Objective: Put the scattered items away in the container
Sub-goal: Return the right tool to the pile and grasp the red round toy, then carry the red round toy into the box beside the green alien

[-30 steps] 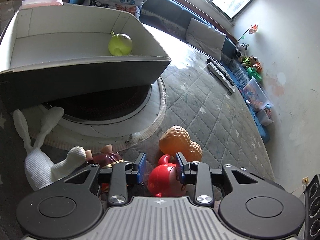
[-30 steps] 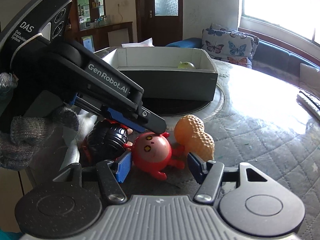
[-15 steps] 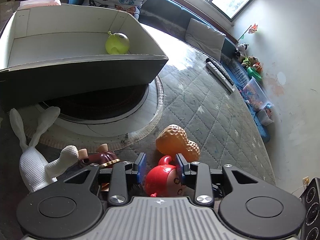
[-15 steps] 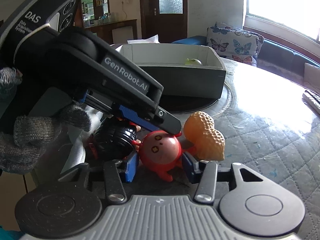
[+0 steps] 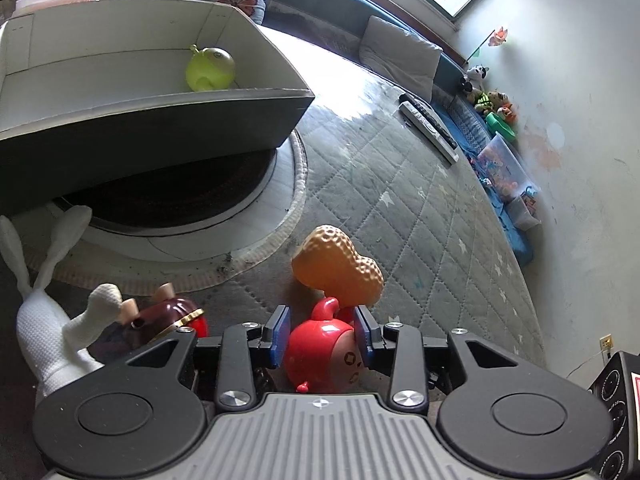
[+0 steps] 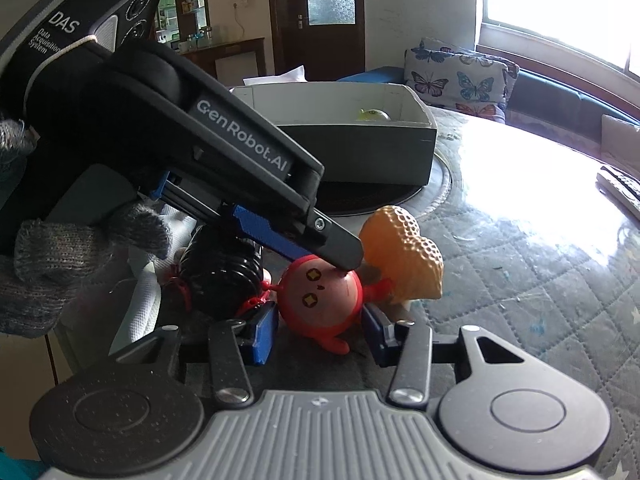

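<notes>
Quilted table [image 5: 420, 216] is carrying scattered toys; left claw [image 5: 321, 335] is now pinching the red toy [image 5: 320, 356], while right claw [image 6: 318, 330], narrower than before, is bracketing it loosely, so boxing comes next.

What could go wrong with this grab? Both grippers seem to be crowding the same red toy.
Both the left gripper and the right gripper bracket the round red toy, so they could collide or squeeze it out sideways. The orange peanut toy touches the red toy and may get knocked along the table. The black ribbed toy beside it could snag the right gripper's finger.
</notes>
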`<action>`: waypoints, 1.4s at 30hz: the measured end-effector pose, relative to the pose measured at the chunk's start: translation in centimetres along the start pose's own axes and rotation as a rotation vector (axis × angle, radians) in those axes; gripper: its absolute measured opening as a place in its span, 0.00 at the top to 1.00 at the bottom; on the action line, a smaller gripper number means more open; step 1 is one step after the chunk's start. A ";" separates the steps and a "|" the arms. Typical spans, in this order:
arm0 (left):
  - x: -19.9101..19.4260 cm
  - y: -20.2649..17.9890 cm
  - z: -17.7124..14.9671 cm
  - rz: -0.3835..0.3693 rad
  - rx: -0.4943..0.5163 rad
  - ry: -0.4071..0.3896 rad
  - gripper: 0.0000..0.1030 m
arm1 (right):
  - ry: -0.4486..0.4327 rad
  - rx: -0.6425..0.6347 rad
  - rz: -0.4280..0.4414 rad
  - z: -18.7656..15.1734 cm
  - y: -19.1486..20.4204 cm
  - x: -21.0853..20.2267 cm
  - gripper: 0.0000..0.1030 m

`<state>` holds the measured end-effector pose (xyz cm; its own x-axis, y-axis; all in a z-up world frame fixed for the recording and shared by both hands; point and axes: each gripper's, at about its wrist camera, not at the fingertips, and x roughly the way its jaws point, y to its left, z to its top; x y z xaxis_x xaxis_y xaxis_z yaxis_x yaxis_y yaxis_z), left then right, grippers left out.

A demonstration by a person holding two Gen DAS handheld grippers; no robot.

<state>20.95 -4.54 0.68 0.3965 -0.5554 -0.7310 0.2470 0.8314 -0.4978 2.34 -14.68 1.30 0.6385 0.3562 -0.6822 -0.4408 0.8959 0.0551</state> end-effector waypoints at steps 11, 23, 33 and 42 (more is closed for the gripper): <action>-1.3 -0.1 0.0 -0.021 0.023 -0.020 0.63 | -0.011 -0.019 -0.001 0.8 0.4 -0.1 0.55; -5.8 0.5 5.0 -0.014 0.008 -0.203 0.64 | -0.109 -0.153 -0.011 8.2 0.5 1.2 0.55; -5.8 4.7 12.0 0.022 -0.087 -0.296 0.64 | -0.122 -0.224 0.009 16.1 0.4 7.5 0.55; -2.7 9.6 15.3 0.035 -0.173 -0.279 0.64 | -0.040 -0.214 0.045 19.5 -0.8 14.3 0.55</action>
<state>35.78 5.17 5.05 0.6346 -0.4806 -0.6053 0.0841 0.8214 -0.5640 24.11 -5.10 5.76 0.6374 0.4088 -0.6531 -0.5907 0.8036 -0.0735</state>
